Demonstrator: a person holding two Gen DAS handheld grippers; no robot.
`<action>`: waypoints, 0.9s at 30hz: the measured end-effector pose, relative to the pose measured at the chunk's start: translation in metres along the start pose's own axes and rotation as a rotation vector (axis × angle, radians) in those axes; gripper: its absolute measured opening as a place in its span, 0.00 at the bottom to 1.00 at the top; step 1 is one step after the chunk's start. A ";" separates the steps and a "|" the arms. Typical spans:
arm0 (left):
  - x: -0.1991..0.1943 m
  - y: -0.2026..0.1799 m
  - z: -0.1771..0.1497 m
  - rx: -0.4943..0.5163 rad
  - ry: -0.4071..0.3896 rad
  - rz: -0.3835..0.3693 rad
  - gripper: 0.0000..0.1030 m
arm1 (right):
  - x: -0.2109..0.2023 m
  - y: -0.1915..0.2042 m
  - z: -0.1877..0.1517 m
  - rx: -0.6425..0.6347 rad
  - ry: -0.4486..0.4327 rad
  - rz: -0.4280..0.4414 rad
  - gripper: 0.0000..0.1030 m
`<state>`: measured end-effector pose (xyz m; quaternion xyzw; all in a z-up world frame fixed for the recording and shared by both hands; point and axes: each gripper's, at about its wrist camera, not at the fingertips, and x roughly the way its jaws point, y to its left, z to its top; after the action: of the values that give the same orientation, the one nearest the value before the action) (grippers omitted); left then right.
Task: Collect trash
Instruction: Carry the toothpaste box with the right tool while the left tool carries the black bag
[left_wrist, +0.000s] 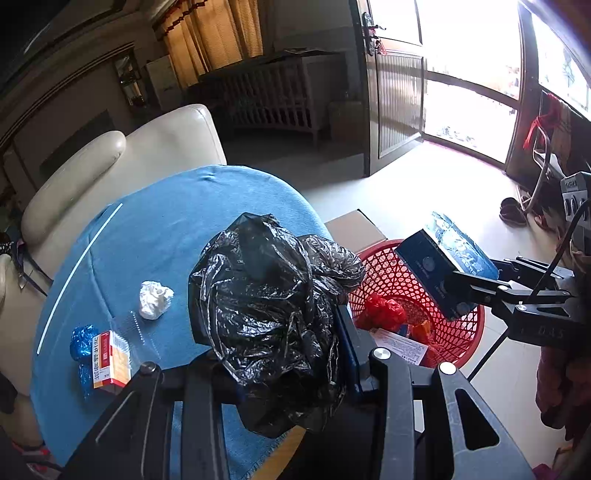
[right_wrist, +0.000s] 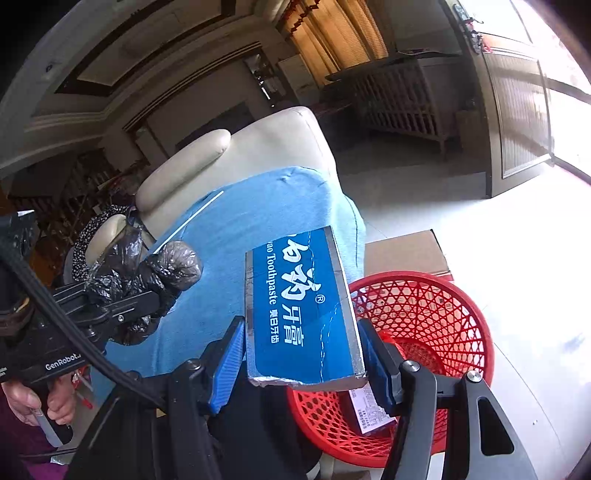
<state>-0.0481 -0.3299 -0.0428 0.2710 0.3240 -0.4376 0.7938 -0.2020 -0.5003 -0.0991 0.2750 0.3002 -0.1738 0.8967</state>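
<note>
My left gripper (left_wrist: 280, 354) is shut on a crumpled black plastic bag (left_wrist: 266, 306), held above the right edge of the blue-covered table (left_wrist: 177, 221). That bag (right_wrist: 147, 273) and gripper (right_wrist: 155, 295) also show at the left of the right wrist view. My right gripper (right_wrist: 303, 354) is shut on a blue toothpaste box (right_wrist: 299, 306), held over the red mesh basket (right_wrist: 436, 317). The box (left_wrist: 447, 258) hangs above the basket (left_wrist: 454, 332) in the left wrist view too. On the table lie a white paper wad (left_wrist: 155, 299), an orange medicine box (left_wrist: 110, 358) and a blue wrapper (left_wrist: 83, 339).
The basket holds a red bag (left_wrist: 384, 314) and a printed carton (left_wrist: 402, 345). A cardboard box (left_wrist: 354, 229) stands on the floor behind it. A cream armchair (left_wrist: 122, 162) sits beyond the table. A person's hand (right_wrist: 26, 402) grips the left gripper's handle. A white straw (left_wrist: 77, 273) lies on the cloth.
</note>
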 end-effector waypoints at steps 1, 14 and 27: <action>0.001 -0.001 0.001 0.003 0.002 -0.001 0.40 | -0.001 -0.002 0.000 0.003 -0.001 -0.003 0.61; 0.025 -0.025 0.011 0.059 0.037 -0.030 0.40 | -0.001 -0.022 -0.005 0.048 0.011 -0.036 0.61; 0.050 -0.047 0.012 0.100 0.090 -0.083 0.40 | -0.006 -0.050 -0.014 0.105 0.027 -0.076 0.61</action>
<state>-0.0658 -0.3864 -0.0793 0.3162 0.3479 -0.4731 0.7451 -0.2366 -0.5309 -0.1240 0.3121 0.3130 -0.2197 0.8697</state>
